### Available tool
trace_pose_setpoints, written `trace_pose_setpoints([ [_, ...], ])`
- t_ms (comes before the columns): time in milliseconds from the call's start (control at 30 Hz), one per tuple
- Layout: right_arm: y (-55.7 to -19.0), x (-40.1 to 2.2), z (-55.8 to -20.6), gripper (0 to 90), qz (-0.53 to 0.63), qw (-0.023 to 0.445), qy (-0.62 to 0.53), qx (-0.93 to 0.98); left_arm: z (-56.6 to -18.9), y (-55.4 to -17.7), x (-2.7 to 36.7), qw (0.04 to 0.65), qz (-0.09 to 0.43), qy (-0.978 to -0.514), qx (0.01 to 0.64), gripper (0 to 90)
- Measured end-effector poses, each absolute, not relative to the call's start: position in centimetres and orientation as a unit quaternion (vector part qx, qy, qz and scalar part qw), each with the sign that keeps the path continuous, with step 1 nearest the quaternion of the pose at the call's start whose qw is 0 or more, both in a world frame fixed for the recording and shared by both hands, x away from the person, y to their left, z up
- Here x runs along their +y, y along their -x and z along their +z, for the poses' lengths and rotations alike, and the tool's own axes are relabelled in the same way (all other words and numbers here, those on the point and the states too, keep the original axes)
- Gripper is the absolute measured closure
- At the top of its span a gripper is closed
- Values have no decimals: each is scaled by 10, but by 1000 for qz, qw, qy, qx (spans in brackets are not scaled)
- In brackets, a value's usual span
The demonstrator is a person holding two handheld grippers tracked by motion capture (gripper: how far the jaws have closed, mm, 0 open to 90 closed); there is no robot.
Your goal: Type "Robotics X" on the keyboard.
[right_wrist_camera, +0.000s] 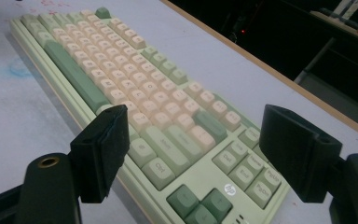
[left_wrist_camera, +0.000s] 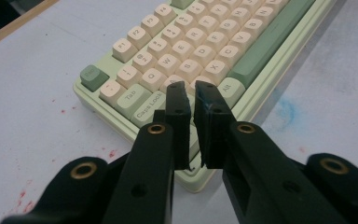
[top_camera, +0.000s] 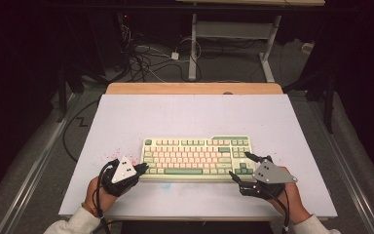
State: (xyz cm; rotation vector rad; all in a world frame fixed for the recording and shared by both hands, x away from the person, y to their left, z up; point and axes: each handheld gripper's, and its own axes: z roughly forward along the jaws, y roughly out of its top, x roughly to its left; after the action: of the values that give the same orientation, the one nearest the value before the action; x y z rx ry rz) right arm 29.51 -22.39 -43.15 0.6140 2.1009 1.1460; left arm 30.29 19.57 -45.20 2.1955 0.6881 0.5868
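One keyboard (top_camera: 196, 157), pale green with cream keys, lies flat on a white table (top_camera: 126, 117), a little toward the person's side of centre, its long edge running from 9 o'clock to 3 o'clock. It sits square to the person, likely so both ends can be reached at once.

Two hands come in from 6 o'clock, each holding one black gripper. The left gripper (top_camera: 142, 168) is at the keyboard's near left corner, around 8 o'clock from its middle. In the left gripper view, its fingers (left_wrist_camera: 177, 109) are drawn nearly together with only a thin gap and nothing held between them. Their tips hang over the Caps Lock and lower letter keys, a narrow shape that would suit pressing a single key; whether they touch a key cannot be told.

The right gripper (top_camera: 239, 166) is at the near right corner, around 4 o'clock. Its fingers (right_wrist_camera: 103, 149) stand wide apart and empty, straddling the right end of the keyboard by the arrow keys, seemingly placed to close on that end.

Red specks (top_camera: 114, 155) and a faint blue smudge (left_wrist_camera: 285, 112) mark the table.
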Motion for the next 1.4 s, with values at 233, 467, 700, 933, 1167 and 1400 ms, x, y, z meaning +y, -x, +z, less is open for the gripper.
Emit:
trace_pose_setpoints([
  [233, -288, -228, -437, 241, 425, 334, -238, 807, -447, -310, 188, 379, 209, -860, 270, 878],
  [467, -285, -230, -438, 233, 428, 333, -239, 806, -442, -325, 166, 373, 199, -870, 254, 878],
  [700, -287, -231, -437, 230, 435, 327, -244, 803, -439, -342, 143, 370, 190, -877, 241, 878],
  [933, -288, -230, -439, 228, 431, 327, -243, 805, -439, -361, 124, 358, 179, -885, 237, 878],
  [1167, -289, -231, -440, 228, 431, 318, -249, 807, -442, -373, 109, 346, 172, -892, 236, 877],
  [1400, -291, -229, -442, 228, 424, 315, -249, 812, -444, -383, 103, 336, 169, -897, 233, 877],
])
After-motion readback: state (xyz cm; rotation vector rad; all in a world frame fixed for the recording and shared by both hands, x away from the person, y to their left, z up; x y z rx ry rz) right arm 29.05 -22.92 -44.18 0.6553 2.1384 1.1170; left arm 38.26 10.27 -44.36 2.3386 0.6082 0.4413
